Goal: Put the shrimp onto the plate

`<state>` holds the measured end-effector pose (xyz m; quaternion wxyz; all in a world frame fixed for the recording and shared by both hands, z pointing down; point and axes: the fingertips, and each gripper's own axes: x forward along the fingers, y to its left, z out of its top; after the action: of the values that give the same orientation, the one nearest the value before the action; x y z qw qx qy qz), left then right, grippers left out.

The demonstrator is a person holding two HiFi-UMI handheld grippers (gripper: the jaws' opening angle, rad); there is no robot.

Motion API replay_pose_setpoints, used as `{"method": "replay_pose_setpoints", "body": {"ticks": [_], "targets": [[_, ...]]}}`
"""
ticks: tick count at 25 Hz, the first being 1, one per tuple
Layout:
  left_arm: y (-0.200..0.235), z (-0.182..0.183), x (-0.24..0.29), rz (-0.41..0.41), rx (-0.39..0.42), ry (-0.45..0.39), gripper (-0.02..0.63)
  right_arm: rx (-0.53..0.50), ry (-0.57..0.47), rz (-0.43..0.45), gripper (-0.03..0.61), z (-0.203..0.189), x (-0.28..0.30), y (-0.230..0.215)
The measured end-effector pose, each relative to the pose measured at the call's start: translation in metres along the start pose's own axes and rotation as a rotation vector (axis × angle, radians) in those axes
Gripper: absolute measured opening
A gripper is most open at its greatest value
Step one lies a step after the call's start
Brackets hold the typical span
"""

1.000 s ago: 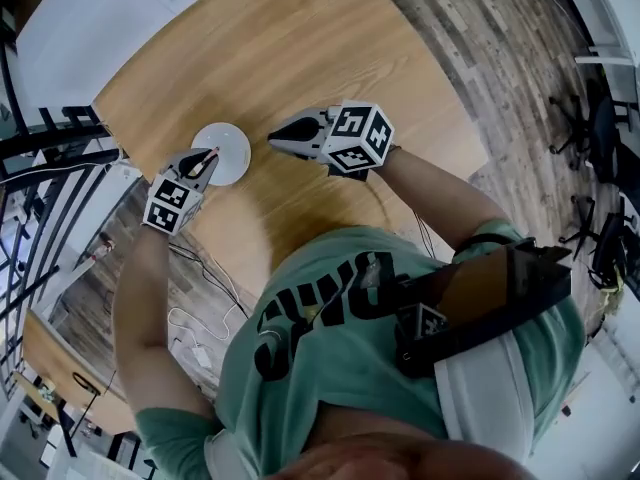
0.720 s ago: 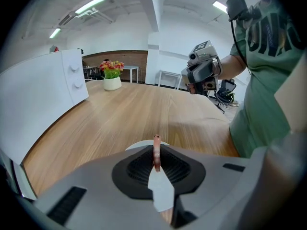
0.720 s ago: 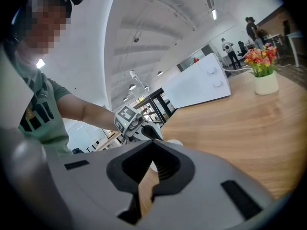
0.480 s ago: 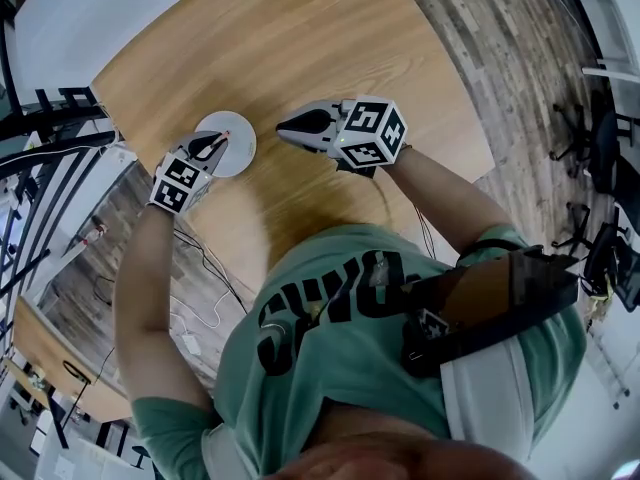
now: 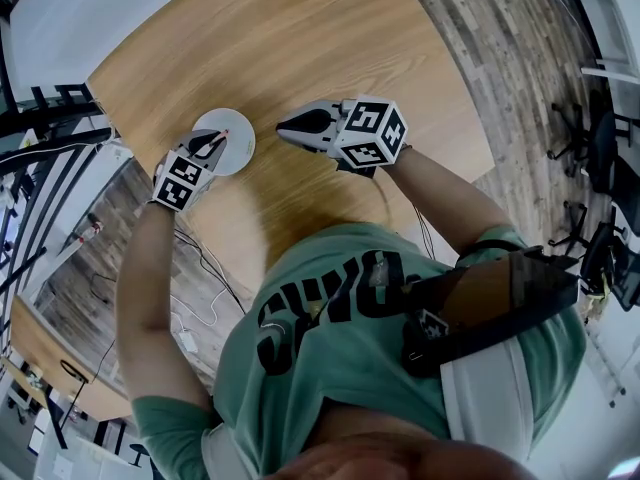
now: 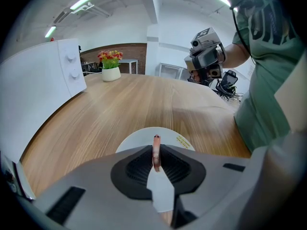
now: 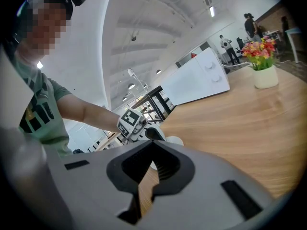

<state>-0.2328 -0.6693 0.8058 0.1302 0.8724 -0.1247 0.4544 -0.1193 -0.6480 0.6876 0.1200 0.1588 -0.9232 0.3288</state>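
**Left tool shifted onto plate, shrimp pinched**

Shifted up over the round white plate (image 5: 238,128) since a second ago, with the left tool (image 5: 214,145) pinching the thin pink shrimp (image 6: 156,150) above the plate's near edge. Further right, over the light wooden desk (image 5: 300,38), right tool (image 5: 285,131) pressed together, holding nothing.

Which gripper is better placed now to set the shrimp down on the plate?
Left. The left gripper is already shut on the shrimp, with its tips over the white plate. The right gripper is shut and empty, beside the plate over the wooden table.
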Motion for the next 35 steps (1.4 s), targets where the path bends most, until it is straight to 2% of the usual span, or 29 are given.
{"method": "replay_pose_setpoints", "body": {"ticks": [5,10,16,21,25,30,32,35], "targets": [[-0.001,-0.004,0.002,0.009,0.002,0.041,0.048,0.002,0.0,0.001,0.005,0.001,-0.001,0.0],[-0.001,-0.004,0.005,0.004,-0.017,0.044,0.049,0.003,0.001,0.004,0.005,0.0,0.0,0.0],[0.008,-0.002,0.002,0.049,-0.058,0.033,0.168,0.0,-0.002,0.004,0.005,0.002,0.0,0.002],[0.017,0.004,-0.01,0.107,-0.088,-0.013,0.19,-0.008,-0.002,0.009,0.005,0.005,0.002,0.007],[0.012,0.013,-0.025,0.117,-0.143,-0.09,0.19,-0.023,-0.003,0.013,0.005,0.01,0.004,0.015],[0.001,0.023,-0.059,0.142,-0.257,-0.231,0.189,-0.049,0.001,0.015,0.005,0.015,0.008,0.031],[-0.004,0.027,-0.078,0.152,-0.33,-0.329,0.189,-0.067,-0.002,0.01,0.005,0.018,0.008,0.038],[-0.021,0.023,-0.111,0.157,-0.492,-0.524,0.186,-0.075,-0.007,-0.004,0.005,0.021,0.012,0.045]]}}
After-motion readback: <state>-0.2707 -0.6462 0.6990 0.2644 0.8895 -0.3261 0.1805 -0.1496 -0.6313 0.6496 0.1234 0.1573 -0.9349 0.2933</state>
